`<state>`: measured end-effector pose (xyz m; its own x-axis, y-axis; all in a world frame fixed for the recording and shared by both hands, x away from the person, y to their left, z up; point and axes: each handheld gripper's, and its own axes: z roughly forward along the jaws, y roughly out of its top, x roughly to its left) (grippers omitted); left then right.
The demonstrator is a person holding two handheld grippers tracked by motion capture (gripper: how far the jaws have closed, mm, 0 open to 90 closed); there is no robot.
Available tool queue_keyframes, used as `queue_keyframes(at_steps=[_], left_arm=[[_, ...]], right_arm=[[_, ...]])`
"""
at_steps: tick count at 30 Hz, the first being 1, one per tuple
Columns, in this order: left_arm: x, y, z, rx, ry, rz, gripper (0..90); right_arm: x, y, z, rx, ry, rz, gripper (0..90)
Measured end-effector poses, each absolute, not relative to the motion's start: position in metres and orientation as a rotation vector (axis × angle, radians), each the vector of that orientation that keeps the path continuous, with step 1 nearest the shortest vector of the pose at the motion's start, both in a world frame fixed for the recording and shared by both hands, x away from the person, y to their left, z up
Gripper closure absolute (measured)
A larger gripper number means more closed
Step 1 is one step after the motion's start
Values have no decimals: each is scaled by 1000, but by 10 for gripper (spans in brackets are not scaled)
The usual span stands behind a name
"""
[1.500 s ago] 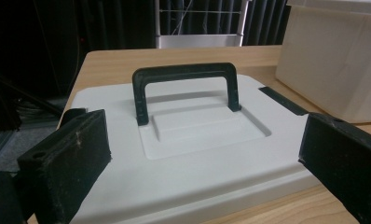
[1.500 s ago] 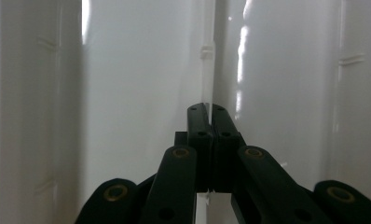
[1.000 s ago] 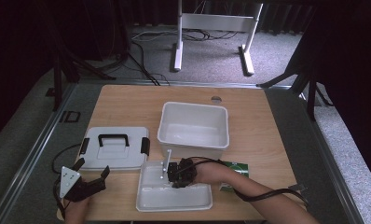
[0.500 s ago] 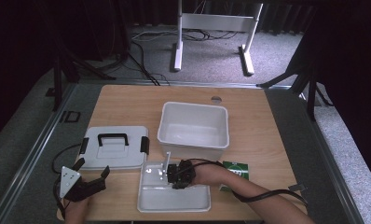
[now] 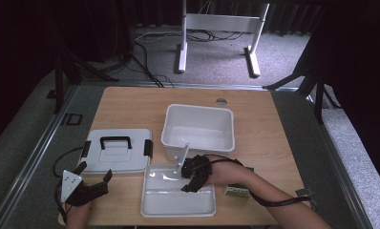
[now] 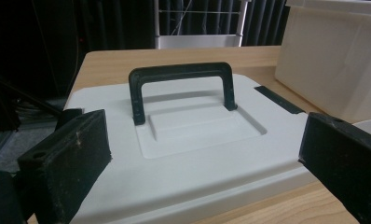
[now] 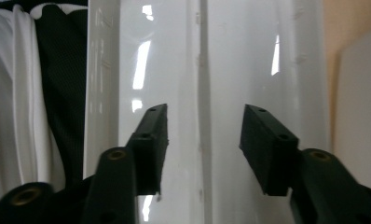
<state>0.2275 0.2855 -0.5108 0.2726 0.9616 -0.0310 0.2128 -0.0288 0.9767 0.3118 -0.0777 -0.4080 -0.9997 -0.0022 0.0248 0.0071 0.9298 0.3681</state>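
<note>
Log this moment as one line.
right tool: jaws just opened, nothing between, over shallow tray | left tool: open, facing lid

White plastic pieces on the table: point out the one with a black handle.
It is the flat lid at the table's left, just ahead of the left tongs. The deep bin and the shallow tray have no handle.

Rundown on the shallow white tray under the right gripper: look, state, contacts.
The shallow tray is a glossy white plastic rectangle with a low rim and a ridge across its floor. It looks empty and lies flat at the table's near edge, in front of the deep white bin. The right gripper hangs over it, jaws just opened, nothing between them.
</note>
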Motion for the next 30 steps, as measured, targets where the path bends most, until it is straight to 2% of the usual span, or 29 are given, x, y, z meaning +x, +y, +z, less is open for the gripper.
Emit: queue_keyframes(at_steps=[4,9,15,17,18,25,30], left_arm=[[228,285,-511,1481,1152,889,18],[228,285,-511,1479,1153,887,18],[228,285,-511,1477,1158,887,18],[227,285,-511,1477,1158,887,18],[227,285,-511,1475,1161,889,18],[227,286,-511,1465,1173,892,18],[227,286,-511,1459,1177,887,18]], right_arm=[[311,-93,-399,-18,-3066,-608,428],[305,-132,-383,-72,-3032,-706,292],[292,-184,-368,-156,-3046,-784,175],[292,-192,-367,-178,-3063,-782,162],[290,-210,-368,-244,-3096,-766,131],[294,-244,-381,-387,-3194,-612,100],[302,-247,-391,-399,-3213,-557,101]])
